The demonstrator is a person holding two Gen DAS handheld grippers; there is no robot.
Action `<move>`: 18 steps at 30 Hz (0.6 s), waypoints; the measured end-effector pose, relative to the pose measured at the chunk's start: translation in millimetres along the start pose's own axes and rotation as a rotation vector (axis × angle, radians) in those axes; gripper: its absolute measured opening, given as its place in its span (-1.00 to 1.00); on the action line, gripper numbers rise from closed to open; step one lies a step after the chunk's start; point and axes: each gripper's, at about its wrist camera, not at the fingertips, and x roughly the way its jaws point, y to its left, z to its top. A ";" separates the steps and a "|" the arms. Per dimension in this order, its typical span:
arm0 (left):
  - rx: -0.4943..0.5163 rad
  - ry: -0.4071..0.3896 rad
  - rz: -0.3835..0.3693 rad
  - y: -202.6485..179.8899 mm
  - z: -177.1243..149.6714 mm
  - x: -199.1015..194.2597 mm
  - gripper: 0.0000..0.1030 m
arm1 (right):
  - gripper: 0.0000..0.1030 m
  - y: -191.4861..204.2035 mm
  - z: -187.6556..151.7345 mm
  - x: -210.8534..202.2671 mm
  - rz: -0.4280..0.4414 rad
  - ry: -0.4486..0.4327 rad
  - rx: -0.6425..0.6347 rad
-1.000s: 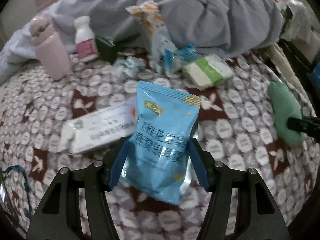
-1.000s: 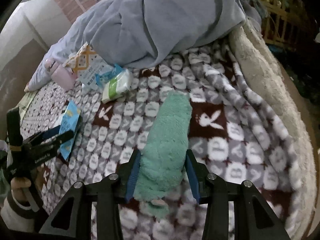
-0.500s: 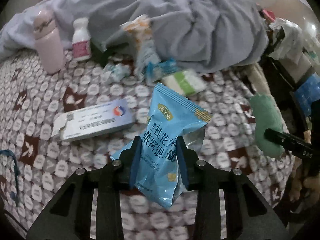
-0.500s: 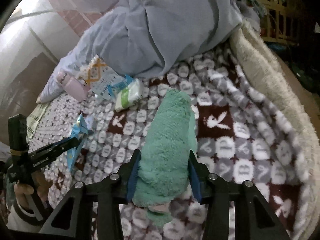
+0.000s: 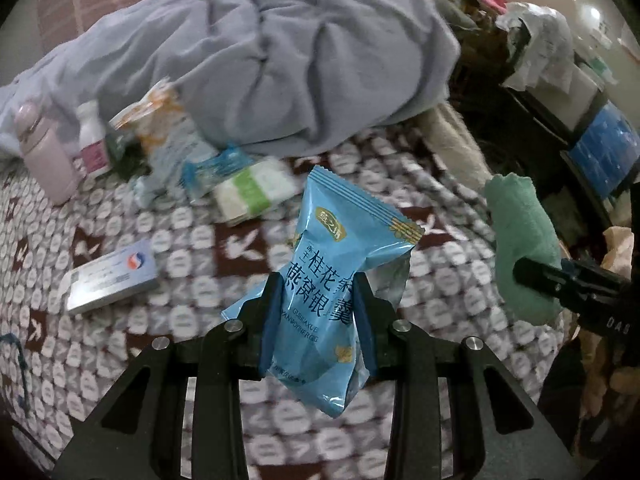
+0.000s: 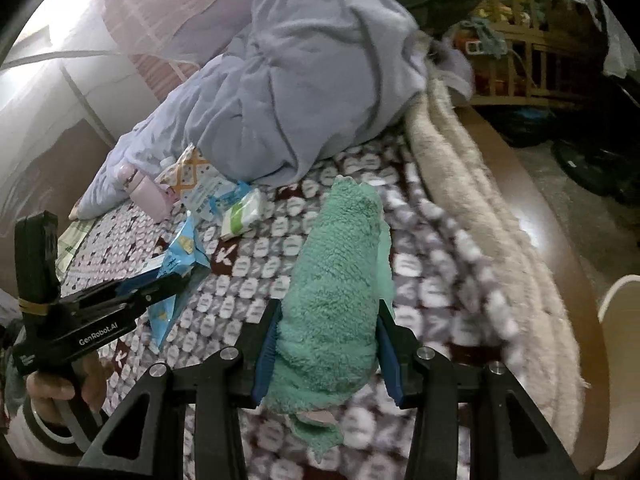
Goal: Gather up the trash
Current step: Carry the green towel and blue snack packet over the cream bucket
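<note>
- My left gripper [image 5: 316,316] had its blue pads pinched on the lower half of a blue snack packet [image 5: 336,276], narrowed enough to crease the foil.
- The packet hung clear of the patterned blanket [image 5: 192,240], long axis near upright, serrated top edge tipped away and to the right; I could read "GUIHUAXUE" under large white Chinese characters, plus a small gold badge (too fine to make out).
- My right gripper [image 6: 326,354] was closed partway on a green fuzzy roll [image 6: 340,276], pads pressed into its sides, its long axis running away from me.
- From the right wrist view, "GenRobot.AI" showed in white on the left gripper's body, with a hand [image 6: 60,396] on its handle.
- Further off on the blanket lay a white box [image 5: 112,278] with a red-and-blue logo, lengthwise left to right, its print blurred.
- Beyond that, a green-and-white pack [image 5: 256,190] and a pink bottle [image 5: 44,160] sat by the grey duvet [image 5: 300,60].
</note>
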 end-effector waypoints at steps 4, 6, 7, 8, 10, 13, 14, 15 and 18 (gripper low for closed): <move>0.037 -0.008 -0.009 -27.3 6.1 1.9 -0.38 | -0.17 -15.3 -3.5 -12.4 -0.006 -0.014 0.020; 0.052 -0.010 -0.014 -40.3 8.4 3.1 -0.38 | -0.17 -23.2 -6.0 -18.5 -0.013 -0.022 0.030; 0.061 -0.010 -0.019 -46.7 9.1 4.3 -0.38 | -0.17 -27.8 -7.1 -22.0 -0.017 -0.025 0.035; 0.070 -0.010 -0.024 -53.1 9.9 5.9 -0.38 | -0.17 -31.9 -8.2 -25.5 -0.021 -0.029 0.039; 0.087 -0.010 -0.031 -65.2 9.9 8.0 -0.38 | -0.17 -39.3 -10.0 -30.6 -0.031 -0.037 0.047; 0.116 -0.009 -0.041 -83.2 9.2 10.8 -0.38 | -0.17 -52.9 -13.0 -40.1 -0.043 -0.049 0.068; 0.126 -0.008 -0.045 -90.9 9.6 12.5 -0.38 | -0.17 -57.4 -13.9 -43.2 -0.048 -0.053 0.075; 0.134 -0.008 -0.049 -96.5 9.6 13.7 -0.38 | -0.17 -63.3 -15.1 -47.6 -0.054 -0.059 0.084; 0.158 -0.006 -0.064 -115.6 12.9 17.1 -0.38 | -0.17 -75.0 -17.7 -56.6 -0.069 -0.071 0.103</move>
